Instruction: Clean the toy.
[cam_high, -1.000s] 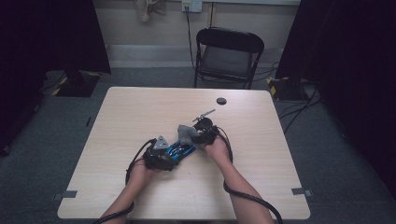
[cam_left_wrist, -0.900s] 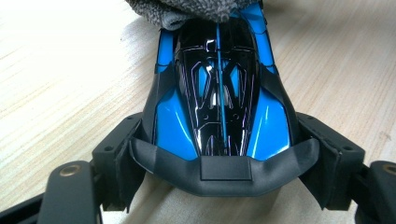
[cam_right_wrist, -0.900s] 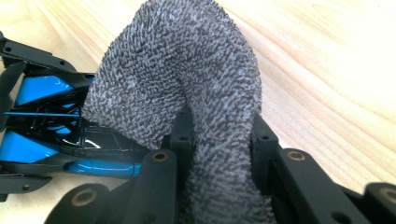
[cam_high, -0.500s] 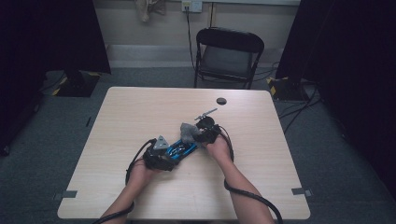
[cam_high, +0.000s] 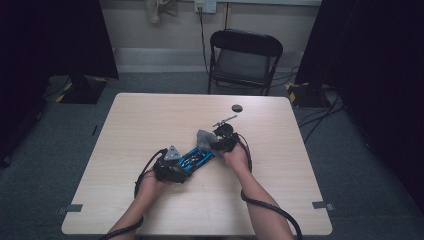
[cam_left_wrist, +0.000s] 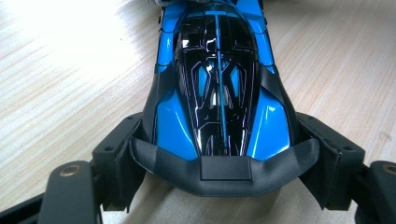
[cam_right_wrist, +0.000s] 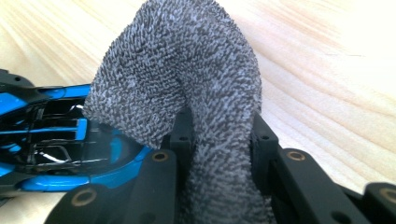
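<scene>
High view: blue toy car (cam_high: 196, 157) on the table (cam_high: 150, 125), lying between the left gripper (cam_high: 170, 167) and the right gripper (cam_high: 220, 142); grey cloth (cam_high: 204, 138) at the car's far end. Both forearms enter from below, converging on the car. Jaw detail too small to tell here.

Left gripper view: car body (cam_left_wrist: 219, 88) seated between the two jaws, which clamp its dark bumper; car's far end cut off.

Right gripper view: cloth (cam_right_wrist: 187, 93) pinched between the jaws, bulging above them, touching and hiding part of the car (cam_right_wrist: 56, 135).
</scene>
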